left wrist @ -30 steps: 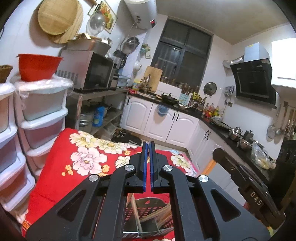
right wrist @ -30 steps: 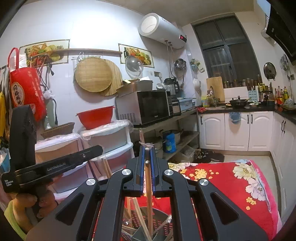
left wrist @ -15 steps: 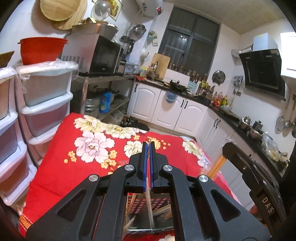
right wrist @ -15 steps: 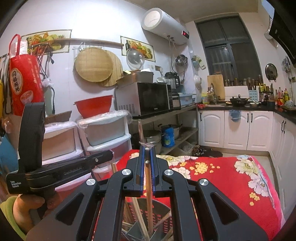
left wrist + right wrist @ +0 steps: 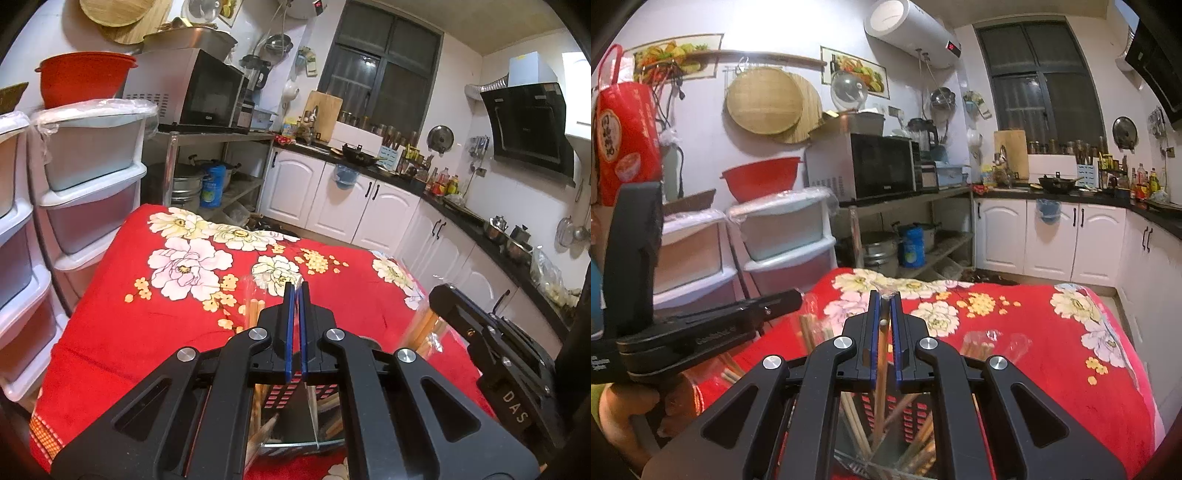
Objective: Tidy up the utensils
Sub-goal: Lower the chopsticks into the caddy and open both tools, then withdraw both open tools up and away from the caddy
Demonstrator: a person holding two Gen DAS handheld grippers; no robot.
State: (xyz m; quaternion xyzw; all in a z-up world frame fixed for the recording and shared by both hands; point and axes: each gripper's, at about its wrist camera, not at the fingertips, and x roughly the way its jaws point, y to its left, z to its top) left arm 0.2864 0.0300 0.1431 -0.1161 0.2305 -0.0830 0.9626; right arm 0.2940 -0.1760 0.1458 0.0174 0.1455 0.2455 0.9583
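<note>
Right wrist view shows our right gripper (image 5: 884,295) clamped on a pale wooden chopstick (image 5: 880,363), upright, its lower end in the red perforated holder (image 5: 912,417) at six o'clock on the floral cloth (image 5: 1034,332). Our left gripper (image 5: 294,286) is clenched with nothing between its blue pads.

Red floral tablecloth (image 5: 110,332) over the table, stacked plastic drawers (image 5: 92,192) (a red basin (image 5: 83,79) on top), microwave (image 5: 879,166) on a metal shelf, white cabinets (image 5: 1052,240), dark window (image 5: 380,66), water heater (image 5: 912,33).
</note>
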